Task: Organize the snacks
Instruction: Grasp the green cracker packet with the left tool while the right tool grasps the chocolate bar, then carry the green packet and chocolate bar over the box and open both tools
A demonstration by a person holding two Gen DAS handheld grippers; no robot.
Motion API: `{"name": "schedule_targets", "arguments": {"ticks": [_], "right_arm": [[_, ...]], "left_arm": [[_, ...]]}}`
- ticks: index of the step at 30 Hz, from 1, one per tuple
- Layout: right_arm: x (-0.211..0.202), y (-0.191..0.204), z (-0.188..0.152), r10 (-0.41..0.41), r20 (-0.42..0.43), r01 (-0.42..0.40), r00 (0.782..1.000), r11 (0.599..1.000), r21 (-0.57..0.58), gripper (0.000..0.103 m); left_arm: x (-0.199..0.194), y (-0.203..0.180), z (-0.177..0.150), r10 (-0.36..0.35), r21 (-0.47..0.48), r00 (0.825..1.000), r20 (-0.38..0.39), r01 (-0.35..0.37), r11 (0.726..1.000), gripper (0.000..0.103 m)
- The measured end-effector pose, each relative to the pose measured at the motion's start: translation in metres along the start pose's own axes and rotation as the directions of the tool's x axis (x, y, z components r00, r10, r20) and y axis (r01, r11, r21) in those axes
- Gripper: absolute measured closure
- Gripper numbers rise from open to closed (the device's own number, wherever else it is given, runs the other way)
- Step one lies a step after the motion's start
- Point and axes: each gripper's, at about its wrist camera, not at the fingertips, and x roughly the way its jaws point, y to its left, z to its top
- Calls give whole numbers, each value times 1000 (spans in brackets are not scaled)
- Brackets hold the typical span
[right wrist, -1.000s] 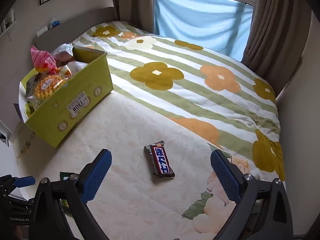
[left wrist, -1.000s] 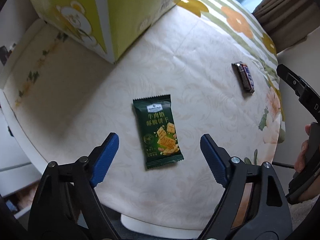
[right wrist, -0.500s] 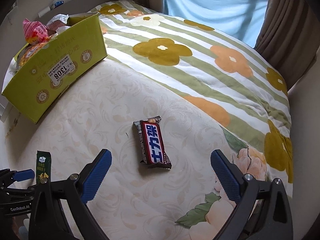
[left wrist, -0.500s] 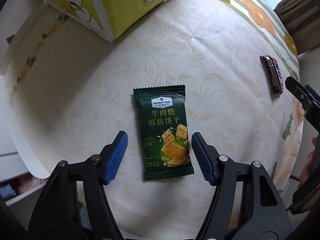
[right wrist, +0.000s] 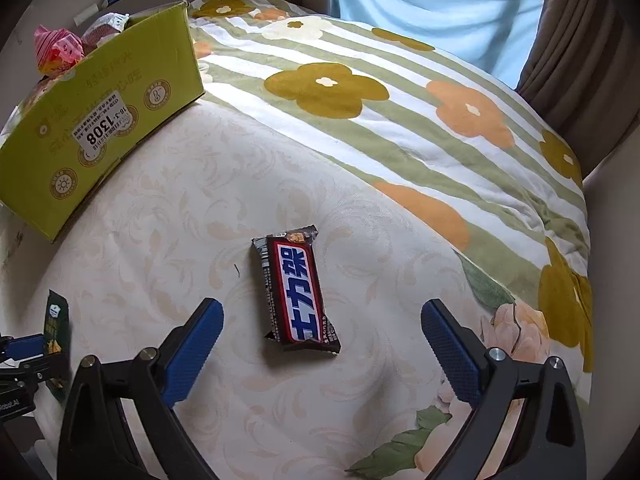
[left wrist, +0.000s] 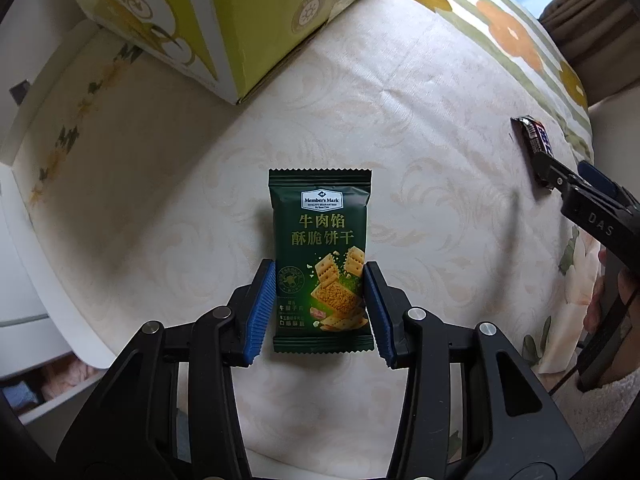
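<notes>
the green biscuit packet [left wrist: 320, 256], printed "member's mark" over chinese text, lies on the cream bedspread [left wrist: 420, 128], pinched at its sides by the left gripper [left wrist: 320, 308]. the right gripper [right wrist: 320, 344], spread wide and holding nothing, straddles a brown candy bar [right wrist: 296, 290]. the yellow box [right wrist: 96, 128] is labelled "1308".
</notes>
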Motion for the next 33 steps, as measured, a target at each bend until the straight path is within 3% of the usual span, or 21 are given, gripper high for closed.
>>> {"name": "schedule_targets", "arguments": {"ticks": [2, 9, 11, 17, 23, 30, 33], "right_arm": [[6, 0, 2, 4, -11, -4, 1000, 1000, -10, 25], [14, 9, 6, 11, -6, -11, 1000, 999, -47, 53], [12, 15, 6, 22, -6, -23, 1000, 998, -60, 76], [1, 27, 3, 27, 3, -27, 1000, 998, -52, 77], [-36, 35, 13, 68, 50, -67, 996, 998, -9, 77], [-102, 57, 36, 110, 151, -109, 982, 994, -12, 77], [-127, 68, 45, 120, 195, -117, 973, 993, -25, 77]], "left_arm": [[-5, -2, 1, -1, 13, 1000, 15, 1, 1000, 63], [-19, 0, -3, -15, 25, 999, 39, 14, 1000, 63], [-23, 1, -5, -20, 27, 999, 44, 19, 999, 63], [-43, 5, -11, -33, 55, 996, 85, 28, 998, 63], [-80, 8, -13, -81, 83, 985, 151, 69, 994, 63], [-144, 30, 2, -147, 100, 951, 274, 124, 987, 63], [-170, 45, 14, -158, 96, 928, 338, 132, 986, 63]]}}
